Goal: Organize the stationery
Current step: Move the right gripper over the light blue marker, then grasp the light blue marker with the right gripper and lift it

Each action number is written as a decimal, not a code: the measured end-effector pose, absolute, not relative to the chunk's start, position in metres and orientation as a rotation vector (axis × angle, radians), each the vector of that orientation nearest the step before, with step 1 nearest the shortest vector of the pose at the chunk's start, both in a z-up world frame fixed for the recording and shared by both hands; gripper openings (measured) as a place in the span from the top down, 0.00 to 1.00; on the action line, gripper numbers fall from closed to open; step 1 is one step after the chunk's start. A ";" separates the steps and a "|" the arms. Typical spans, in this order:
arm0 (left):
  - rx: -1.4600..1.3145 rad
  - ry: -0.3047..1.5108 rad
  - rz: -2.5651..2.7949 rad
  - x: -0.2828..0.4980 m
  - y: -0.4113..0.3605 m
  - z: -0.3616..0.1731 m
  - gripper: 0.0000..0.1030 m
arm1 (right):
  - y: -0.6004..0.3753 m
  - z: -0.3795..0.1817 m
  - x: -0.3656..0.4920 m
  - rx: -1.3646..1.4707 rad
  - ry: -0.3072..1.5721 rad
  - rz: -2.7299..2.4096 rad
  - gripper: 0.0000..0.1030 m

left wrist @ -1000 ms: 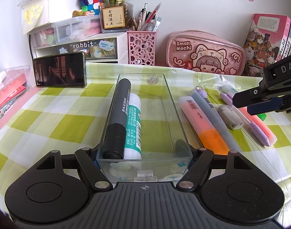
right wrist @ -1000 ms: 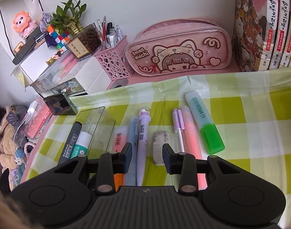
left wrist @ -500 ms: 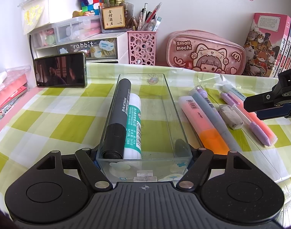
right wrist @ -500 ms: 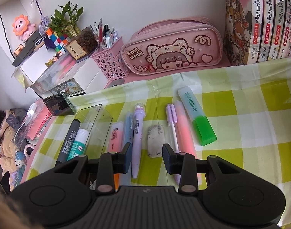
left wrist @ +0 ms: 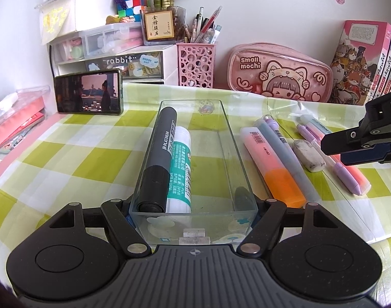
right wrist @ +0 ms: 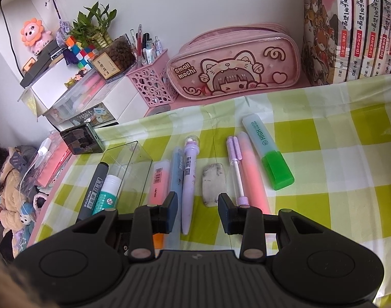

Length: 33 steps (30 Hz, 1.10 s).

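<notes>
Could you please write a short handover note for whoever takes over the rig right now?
Left tongs: spread around the near end of the clear box; whether they clamp it is unclear.
Right tongs: open, empty, poised over the lilac pen and eraser.
Done: black marker and glue stick lie in the box.
Left: orange highlighter, blue pen, lilac pen, eraser, thin purple pen, pink highlighter and green highlighter lie on the checked cloth, right of the box.

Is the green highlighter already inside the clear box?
No, the green highlighter lies on the checked cloth at the far right of the row, while the clear box holds only a black marker and a glue stick.
</notes>
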State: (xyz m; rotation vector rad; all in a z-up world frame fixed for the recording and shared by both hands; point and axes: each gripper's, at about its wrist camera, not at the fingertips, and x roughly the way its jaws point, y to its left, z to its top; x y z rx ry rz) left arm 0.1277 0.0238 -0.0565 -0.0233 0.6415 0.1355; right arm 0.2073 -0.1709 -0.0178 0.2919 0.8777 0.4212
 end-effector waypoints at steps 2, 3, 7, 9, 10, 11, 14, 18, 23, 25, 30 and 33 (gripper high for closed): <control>-0.021 0.632 0.138 0.127 0.023 -0.057 0.29 | -0.167 -0.020 0.207 0.287 0.883 0.433 0.50; -0.021 0.628 0.138 0.126 0.023 -0.057 0.29 | -0.165 -0.020 0.207 0.282 0.884 0.439 0.50; -0.024 0.624 0.142 0.125 0.023 -0.057 0.29 | -0.152 -0.022 0.204 0.245 0.881 0.471 0.50; -0.024 0.622 0.144 0.125 0.023 -0.057 0.29 | -0.149 -0.023 0.204 0.234 0.880 0.470 0.50; -0.024 0.621 0.143 0.125 0.022 -0.057 0.29 | -0.148 -0.023 0.205 0.228 0.881 0.470 0.50; -0.022 0.620 0.143 0.125 0.022 -0.058 0.29 | -0.148 -0.024 0.206 0.225 0.881 0.468 0.50; -0.020 0.620 0.142 0.125 0.022 -0.058 0.29 | -0.148 -0.025 0.207 0.223 0.884 0.467 0.50; -0.020 0.620 0.141 0.125 0.023 -0.058 0.29 | -0.148 -0.025 0.209 0.210 0.888 0.469 0.50; -0.020 0.619 0.142 0.125 0.022 -0.058 0.29 | -0.163 -0.024 0.212 0.230 0.877 0.420 0.50; -0.020 0.619 0.143 0.125 0.022 -0.058 0.29 | -0.174 -0.022 0.214 0.253 0.871 0.403 0.50; -0.020 0.619 0.142 0.125 0.022 -0.058 0.29 | -0.164 -0.016 0.218 0.202 0.882 0.458 0.50; -0.021 0.618 0.140 0.125 0.022 -0.057 0.29 | -0.141 -0.017 0.223 0.156 0.897 0.512 0.51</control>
